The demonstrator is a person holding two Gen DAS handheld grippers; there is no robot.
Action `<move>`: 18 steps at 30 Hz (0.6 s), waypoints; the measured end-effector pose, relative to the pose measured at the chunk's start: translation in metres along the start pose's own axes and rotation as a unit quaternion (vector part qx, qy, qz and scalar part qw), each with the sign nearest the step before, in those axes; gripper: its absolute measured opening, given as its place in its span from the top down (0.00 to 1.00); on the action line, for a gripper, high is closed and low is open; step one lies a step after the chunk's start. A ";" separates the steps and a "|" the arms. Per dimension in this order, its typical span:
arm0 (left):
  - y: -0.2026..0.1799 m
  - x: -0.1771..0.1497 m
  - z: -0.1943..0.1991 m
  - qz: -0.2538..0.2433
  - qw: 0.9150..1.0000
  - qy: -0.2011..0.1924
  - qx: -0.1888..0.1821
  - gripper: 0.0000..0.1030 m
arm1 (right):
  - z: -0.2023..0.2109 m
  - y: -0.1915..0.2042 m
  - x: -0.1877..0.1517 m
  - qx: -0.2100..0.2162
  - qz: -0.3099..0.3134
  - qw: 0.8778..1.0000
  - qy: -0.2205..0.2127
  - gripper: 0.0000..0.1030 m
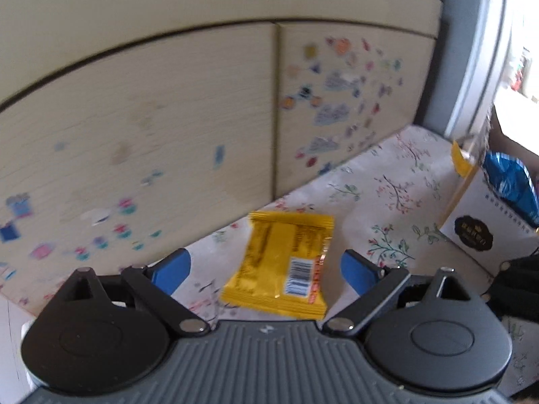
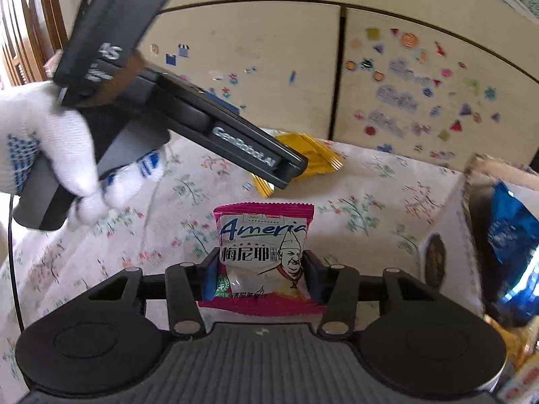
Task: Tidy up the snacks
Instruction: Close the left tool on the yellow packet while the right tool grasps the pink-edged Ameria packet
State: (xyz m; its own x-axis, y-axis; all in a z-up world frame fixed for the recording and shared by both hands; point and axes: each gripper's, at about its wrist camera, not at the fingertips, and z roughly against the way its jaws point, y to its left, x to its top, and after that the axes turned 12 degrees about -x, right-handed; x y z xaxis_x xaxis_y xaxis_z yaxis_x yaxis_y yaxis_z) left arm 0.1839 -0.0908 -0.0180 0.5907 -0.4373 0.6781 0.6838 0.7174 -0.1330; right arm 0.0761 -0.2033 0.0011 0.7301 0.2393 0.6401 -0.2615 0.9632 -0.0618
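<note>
In the left wrist view a yellow snack packet [image 1: 283,262] lies flat on the floral tablecloth [image 1: 387,181]. My left gripper [image 1: 264,269] is open, its blue fingers [image 1: 171,269] standing wide on either side of the packet without touching it. In the right wrist view my right gripper [image 2: 262,276] is shut on a pink and white snack packet [image 2: 266,252], with the pads pressing its two sides. Further back there, a white-gloved hand [image 2: 50,141] holds the left gripper [image 2: 286,173] over the yellow packet [image 2: 313,155].
A white cardboard box [image 1: 471,222] [image 2: 448,252] stands at the right with a blue packet [image 1: 512,188] [image 2: 512,235] inside. A cream cabinet [image 1: 168,118] [image 2: 421,84] covered in stickers closes off the back of the table. More snack packets [image 2: 518,363] show at the lower right.
</note>
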 end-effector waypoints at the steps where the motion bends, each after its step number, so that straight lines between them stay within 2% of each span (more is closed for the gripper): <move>1: -0.004 0.000 -0.006 -0.013 1.000 0.009 0.007 0.07 | 0.001 -0.002 -0.002 -0.005 -0.001 1.000 0.001 0.46; 4: -0.004 0.000 -0.016 -0.021 0.999 0.016 0.026 0.08 | 0.004 -0.010 -0.005 -0.017 -0.017 1.000 0.003 0.46; 8: 0.008 -0.003 -0.022 0.025 1.000 0.005 0.007 0.12 | 0.006 -0.011 -0.004 -0.022 -0.030 0.999 0.009 0.46; 10: 0.010 -0.003 -0.020 0.039 0.999 0.000 -0.008 0.30 | 0.005 -0.007 -0.002 -0.026 -0.031 0.999 0.010 0.46; 11: 0.008 -0.003 -0.020 0.034 0.999 0.002 -0.006 0.34 | 0.006 -0.006 -0.002 -0.028 -0.032 0.999 0.011 0.46; 12: 0.006 -0.002 -0.018 0.028 1.000 0.004 -0.010 0.45 | 0.007 -0.005 -0.002 -0.030 -0.032 0.999 0.011 0.46; 13: 0.004 -0.001 -0.016 0.028 0.999 0.006 -0.015 0.49 | 0.006 -0.004 -0.001 -0.031 -0.034 0.999 0.013 0.46; 18: -0.004 -0.003 -0.002 0.017 1.000 0.022 0.006 0.52 | 0.008 -0.003 0.001 -0.040 -0.052 0.997 0.027 0.46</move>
State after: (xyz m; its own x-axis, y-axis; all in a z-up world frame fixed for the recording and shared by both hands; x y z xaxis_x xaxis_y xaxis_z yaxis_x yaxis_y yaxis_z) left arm 0.1803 -0.0942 -0.0208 0.6314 -0.4357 0.6414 0.6586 0.7380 -0.1470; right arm 0.0729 -0.2073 0.0077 0.7840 0.1415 0.6044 -0.1333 0.9893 -0.0588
